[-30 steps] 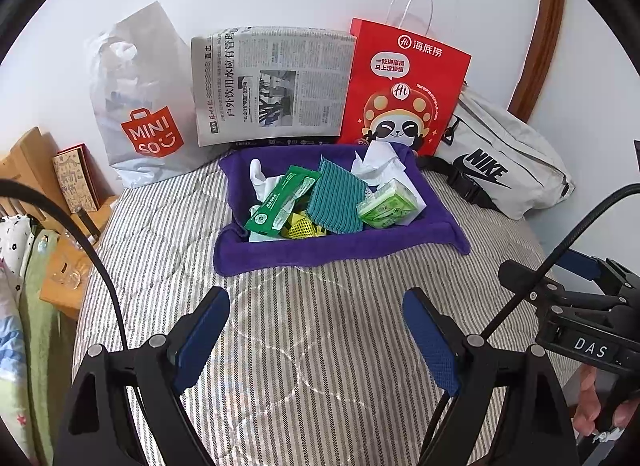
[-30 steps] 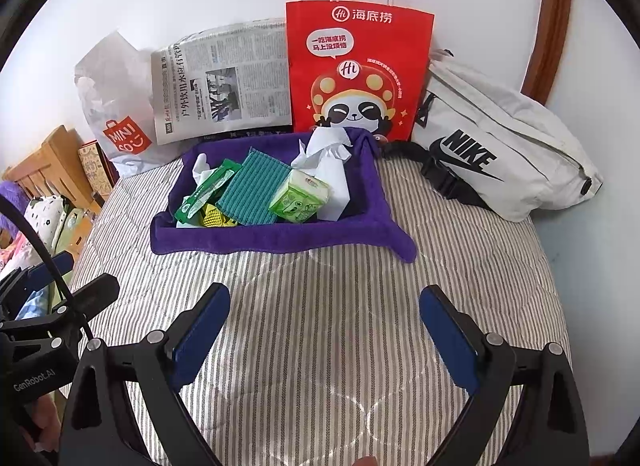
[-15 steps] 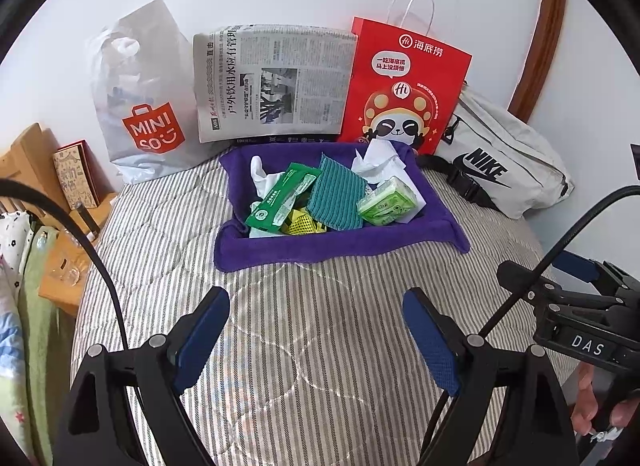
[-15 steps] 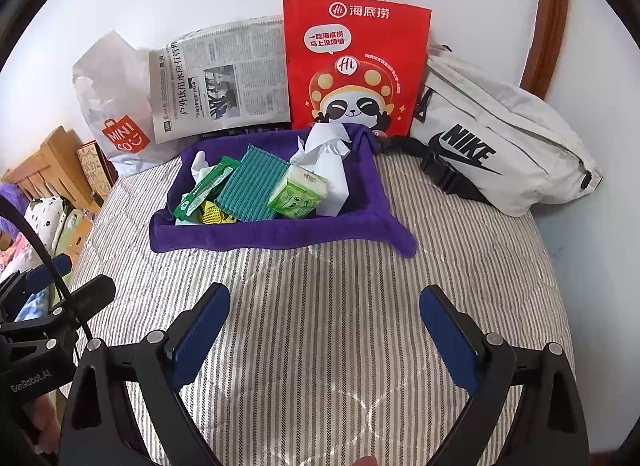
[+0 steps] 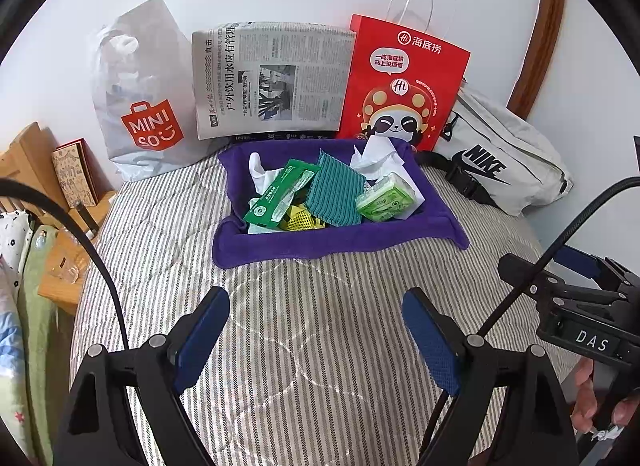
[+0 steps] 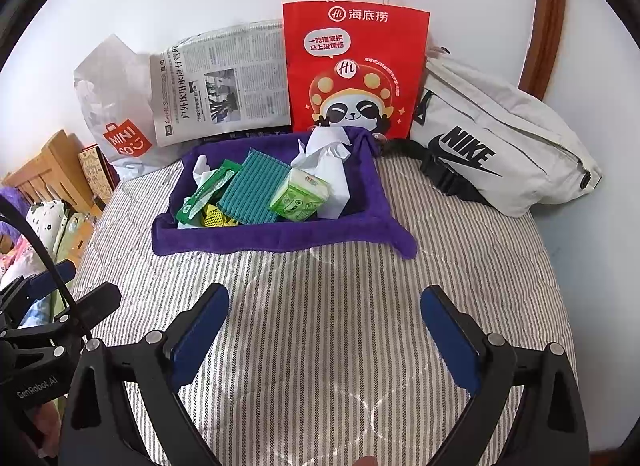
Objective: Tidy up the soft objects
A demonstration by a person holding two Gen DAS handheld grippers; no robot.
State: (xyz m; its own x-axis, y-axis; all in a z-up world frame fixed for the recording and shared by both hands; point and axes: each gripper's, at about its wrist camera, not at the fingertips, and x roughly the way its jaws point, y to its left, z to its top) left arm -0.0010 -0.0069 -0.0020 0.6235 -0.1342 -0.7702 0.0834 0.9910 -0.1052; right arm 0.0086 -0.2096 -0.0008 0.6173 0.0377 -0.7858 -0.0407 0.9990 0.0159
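Both hand-held grippers spread wide, left [image 5: 316,330], right [image 6: 324,330], purple tray [image 5: 320,244] well ahead

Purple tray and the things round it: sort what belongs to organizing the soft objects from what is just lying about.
Belongs to the job:
purple tray
teal cloth
green tissue pack
green wipes packet
white tissues
yellow mesh item

Just lying about:
Miniso bag
newspaper
red paper bag
Nike bag

Tissue packs [image 5: 385,198], teal cloth [image 5: 335,193] heaped in purple cloth tray [image 5: 328,240]
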